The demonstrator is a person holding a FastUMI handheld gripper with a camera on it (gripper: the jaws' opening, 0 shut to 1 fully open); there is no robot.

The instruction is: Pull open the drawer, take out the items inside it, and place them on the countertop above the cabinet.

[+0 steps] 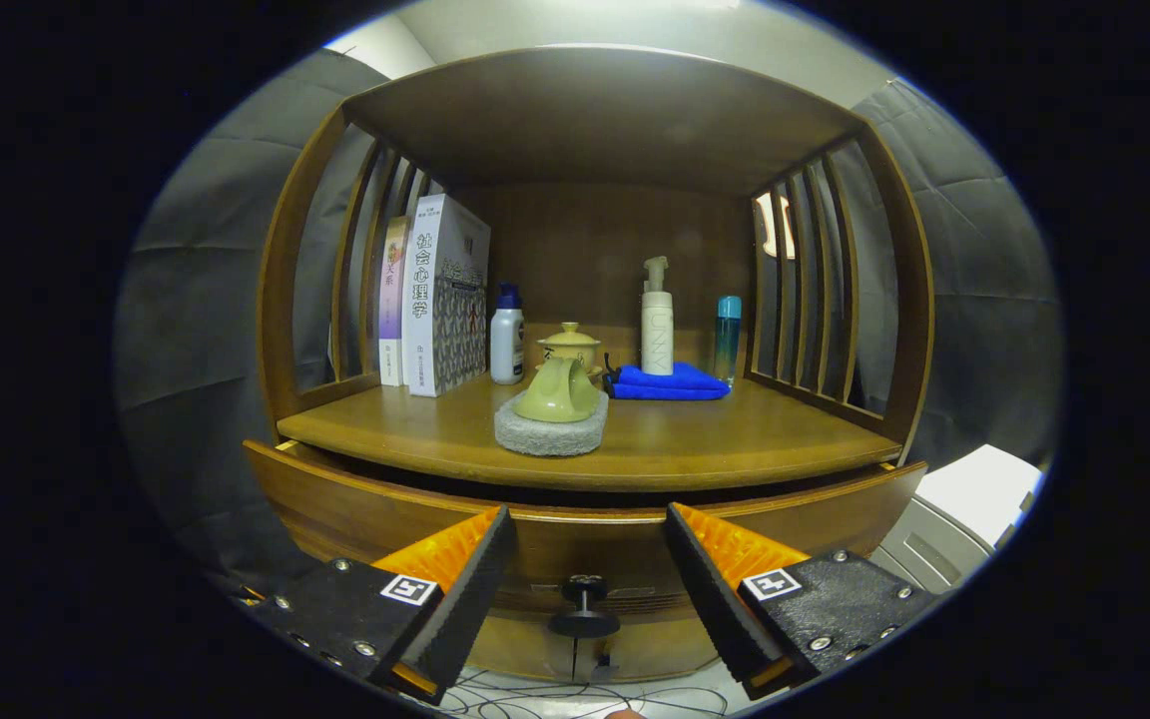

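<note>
Drawer (575, 534) slightly open, knob (584, 607) between the spread gripper (587, 534) fingers.

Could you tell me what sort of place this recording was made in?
Probably a mock household corner in a recording booth: a wooden cabinet with books and a teapot, grey cloth walls behind. The gripper, fingers open, faces the drawer knob.

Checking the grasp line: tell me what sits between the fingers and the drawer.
In the gripper view, the drawer's knob stands between the open fingers, sticking out from the drawer front.
</note>
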